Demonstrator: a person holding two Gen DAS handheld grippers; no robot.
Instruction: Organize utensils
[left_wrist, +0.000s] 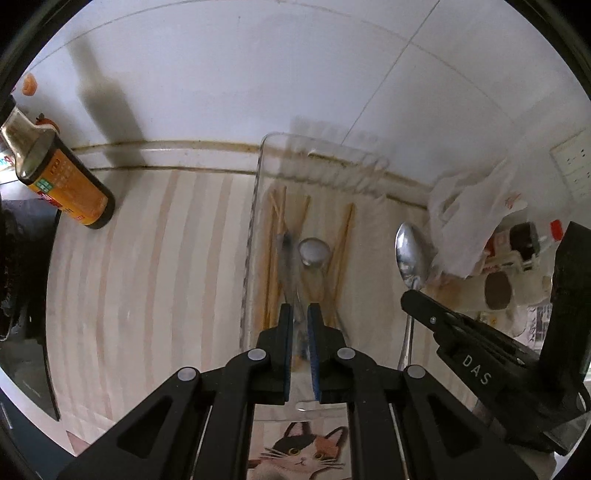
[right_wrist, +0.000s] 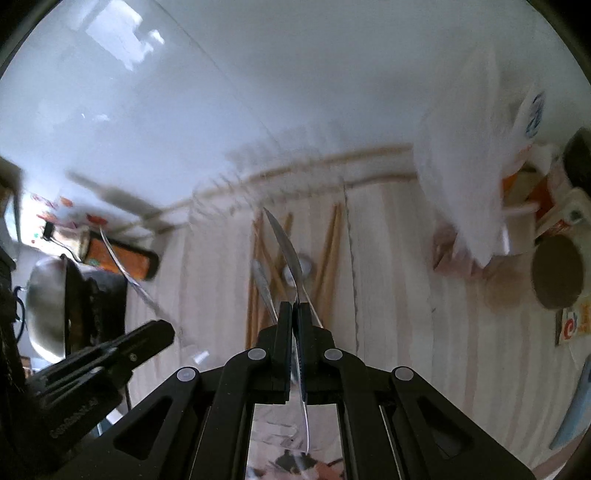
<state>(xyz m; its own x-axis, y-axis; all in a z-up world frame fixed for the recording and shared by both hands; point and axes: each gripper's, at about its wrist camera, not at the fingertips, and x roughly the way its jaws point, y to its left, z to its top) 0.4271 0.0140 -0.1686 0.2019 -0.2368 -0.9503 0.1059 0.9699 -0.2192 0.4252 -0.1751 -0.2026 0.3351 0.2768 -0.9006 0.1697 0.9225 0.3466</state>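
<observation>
Spanning striped counter (left_wrist: 166, 258), white tiled wall (left_wrist: 240, 74)

Counter (left_wrist: 155, 258) cream with pale tan stripes; beside clear tray (left_wrist: 255, 206), orange-labelled dark bottle (left_wrist: 66, 184); in tray, tan wooden chopsticks (left_wrist: 343, 236); right of tray, silver spoon (left_wrist: 410, 254), white plastic bag (left_wrist: 469, 214); below tray, calico cat print (left_wrist: 303, 450)

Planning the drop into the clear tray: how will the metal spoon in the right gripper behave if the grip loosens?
The spoon looks stiff, polished metal, so probably slippery. The right gripper pinches only its thin handle, so it may pivot. Dropped into the clear tray, it would likely clatter, not break.
</observation>
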